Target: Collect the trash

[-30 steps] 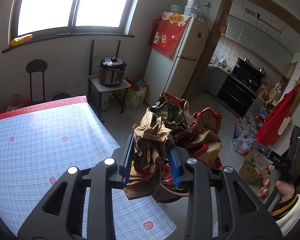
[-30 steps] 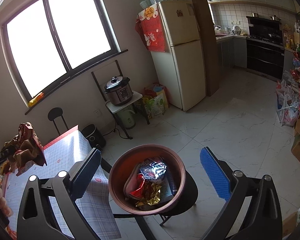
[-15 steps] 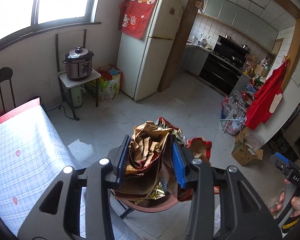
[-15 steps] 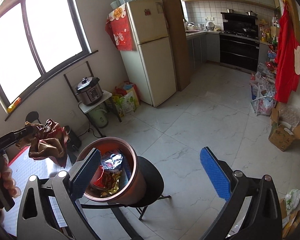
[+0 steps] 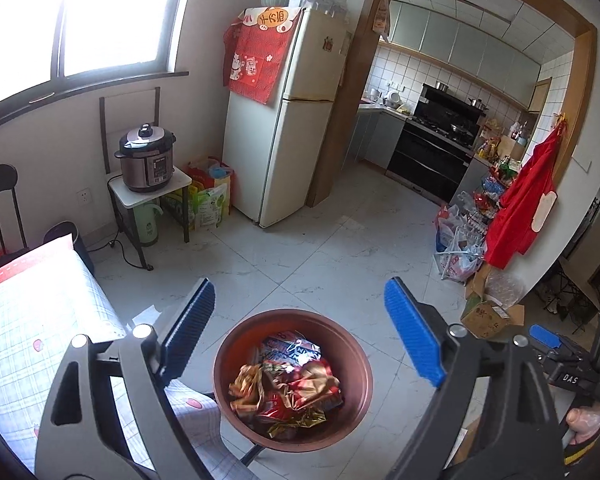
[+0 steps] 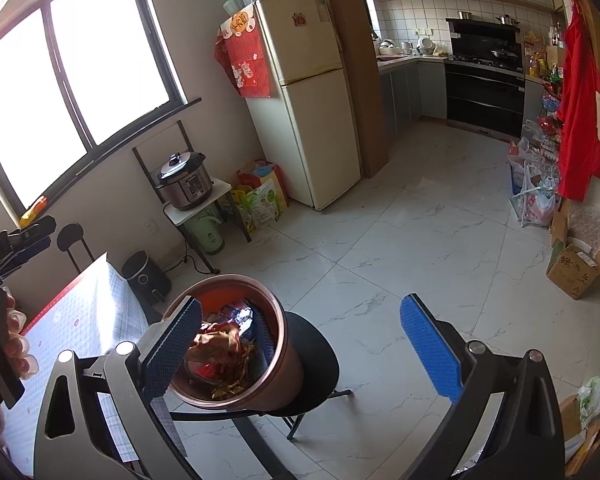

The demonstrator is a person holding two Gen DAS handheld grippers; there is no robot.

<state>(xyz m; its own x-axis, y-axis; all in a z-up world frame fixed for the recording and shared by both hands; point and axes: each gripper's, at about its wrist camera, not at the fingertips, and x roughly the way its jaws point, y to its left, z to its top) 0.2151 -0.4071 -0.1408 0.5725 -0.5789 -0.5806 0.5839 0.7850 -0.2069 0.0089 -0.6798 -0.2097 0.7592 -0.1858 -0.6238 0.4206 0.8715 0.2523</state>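
Your left claw (image 5: 298,330) hangs right over the bin (image 5: 354,408), jaws spread wide and holding nothing. The trash (image 5: 286,390) sits inside the bin, a crinkly heap of red and gold wrappers, at 6 o'clock in the left view. I think you are this high so a wrapper can fall straight in and not catch on the rim.

Your right claw (image 6: 306,352) is wide open too, and holds nothing. From it, the bin is at 7 o'clock, partly behind its left finger. The bin stands on a black stool (image 6: 314,360), just beside the table (image 6: 86,312) at 9 o'clock. That spot looks handy: trash from the table has only a short way to go.

No more trash shows on the bit of table you can see. The rest of it is hidden, so look there next. Keep the claws up so you do not bump the bin off the stool.
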